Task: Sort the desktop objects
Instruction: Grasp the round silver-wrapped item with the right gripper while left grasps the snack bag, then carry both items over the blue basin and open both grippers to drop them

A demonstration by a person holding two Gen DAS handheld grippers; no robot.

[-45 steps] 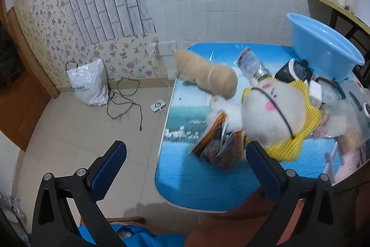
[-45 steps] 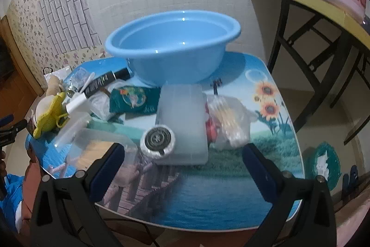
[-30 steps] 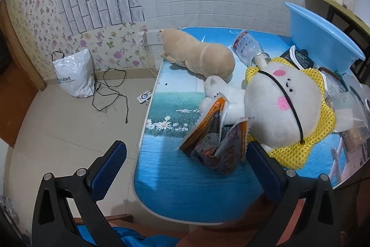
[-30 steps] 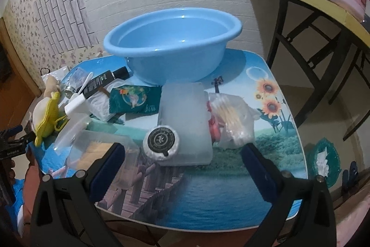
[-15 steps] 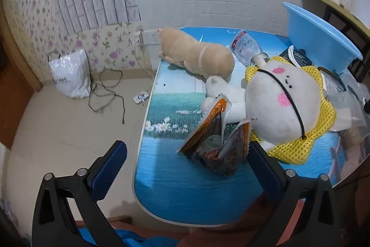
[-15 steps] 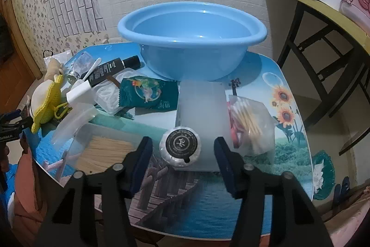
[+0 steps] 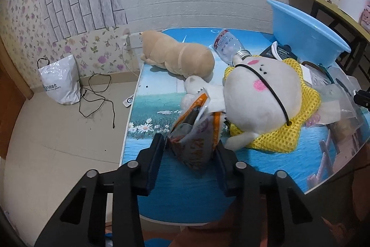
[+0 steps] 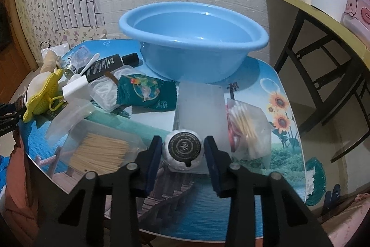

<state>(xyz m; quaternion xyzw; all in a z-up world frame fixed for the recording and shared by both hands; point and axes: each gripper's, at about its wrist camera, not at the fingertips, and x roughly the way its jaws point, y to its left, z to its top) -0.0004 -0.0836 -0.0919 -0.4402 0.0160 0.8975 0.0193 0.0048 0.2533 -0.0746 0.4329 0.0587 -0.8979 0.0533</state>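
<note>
The left gripper point(image 7: 190, 147) is closing its jaws on the orange snack packet point(image 7: 196, 138) at lower centre, hiding its base. The right gripper point(image 8: 182, 148) is closing on the round white puck point(image 8: 183, 147), whose lower edge is hidden.

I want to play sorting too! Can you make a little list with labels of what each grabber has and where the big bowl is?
left gripper: jaws closing around an orange snack packet
right gripper: jaws closing around a round white puck with black label
blue basin: at the table's far side, looks empty
table: cluttered
</note>
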